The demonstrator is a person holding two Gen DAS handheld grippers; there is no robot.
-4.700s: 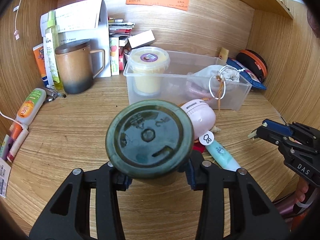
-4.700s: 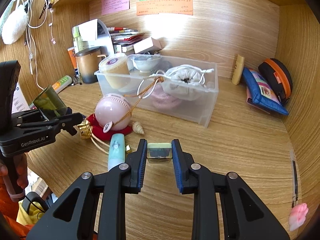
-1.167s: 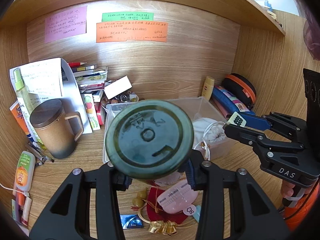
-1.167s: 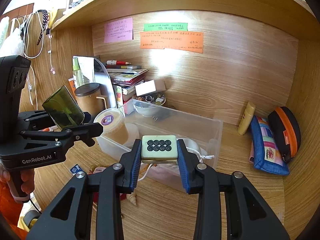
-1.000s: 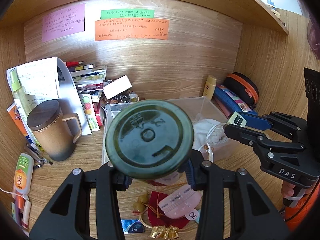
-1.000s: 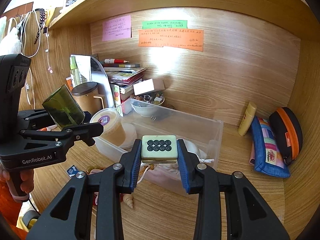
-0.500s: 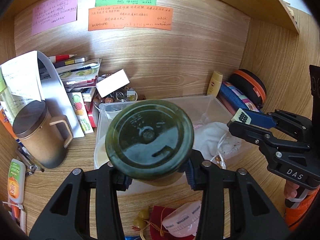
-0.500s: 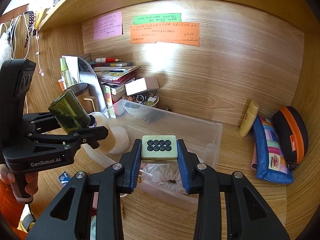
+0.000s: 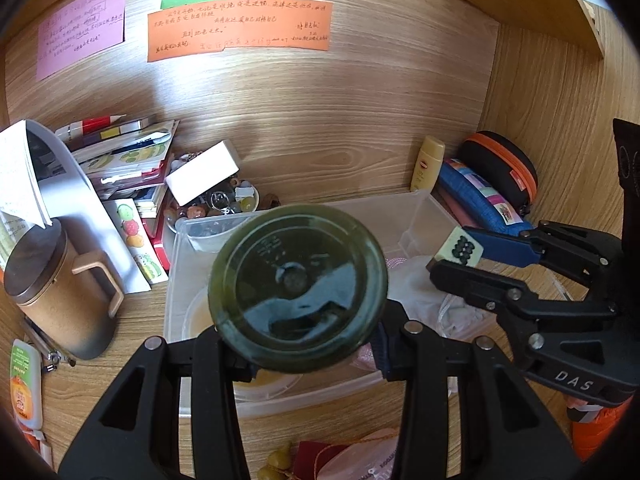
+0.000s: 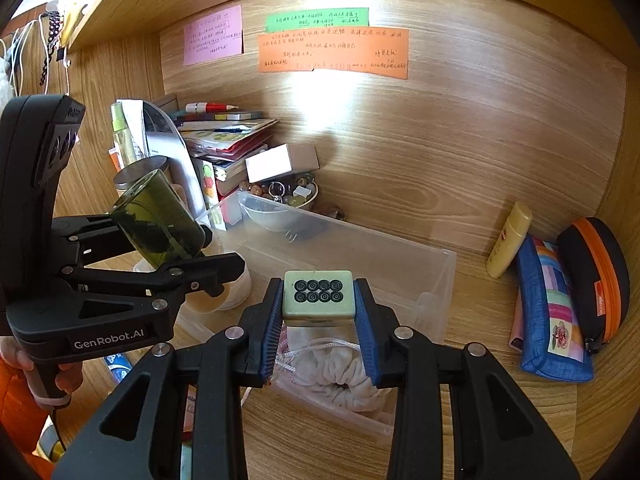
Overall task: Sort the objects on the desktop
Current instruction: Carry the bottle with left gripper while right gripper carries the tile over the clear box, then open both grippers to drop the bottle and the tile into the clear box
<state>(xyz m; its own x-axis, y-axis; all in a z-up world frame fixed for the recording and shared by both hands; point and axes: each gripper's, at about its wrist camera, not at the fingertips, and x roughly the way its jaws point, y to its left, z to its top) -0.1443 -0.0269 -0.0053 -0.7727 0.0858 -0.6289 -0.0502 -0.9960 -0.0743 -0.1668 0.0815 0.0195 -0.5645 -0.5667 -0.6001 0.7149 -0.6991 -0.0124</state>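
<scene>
My left gripper (image 9: pixel 310 344) is shut on a dark green glass jar (image 9: pixel 298 288), held tilted above the left part of the clear plastic bin (image 9: pixel 424 210); the jar also shows in the right wrist view (image 10: pixel 158 216). My right gripper (image 10: pixel 318 312) is shut on a pale green mahjong tile (image 10: pixel 318 293) with black circles, held above the bin's (image 10: pixel 440 276) right half, over a white drawstring pouch (image 10: pixel 340 372). The tile also shows in the left wrist view (image 9: pixel 460 245).
A brown lidded mug (image 9: pixel 60 292), a stack of books (image 9: pixel 132 160), a white box (image 9: pixel 202 172) and a bowl of beads (image 10: pixel 284 194) stand at the back left. A yellow tube (image 10: pixel 508 240), a blue pouch (image 10: pixel 552 312) and a black-orange case (image 10: pixel 596 272) lie right.
Both grippers have moved forward and lower toward the bin, each still holding its object. The jar and the tile now hang over the bin's inside.
</scene>
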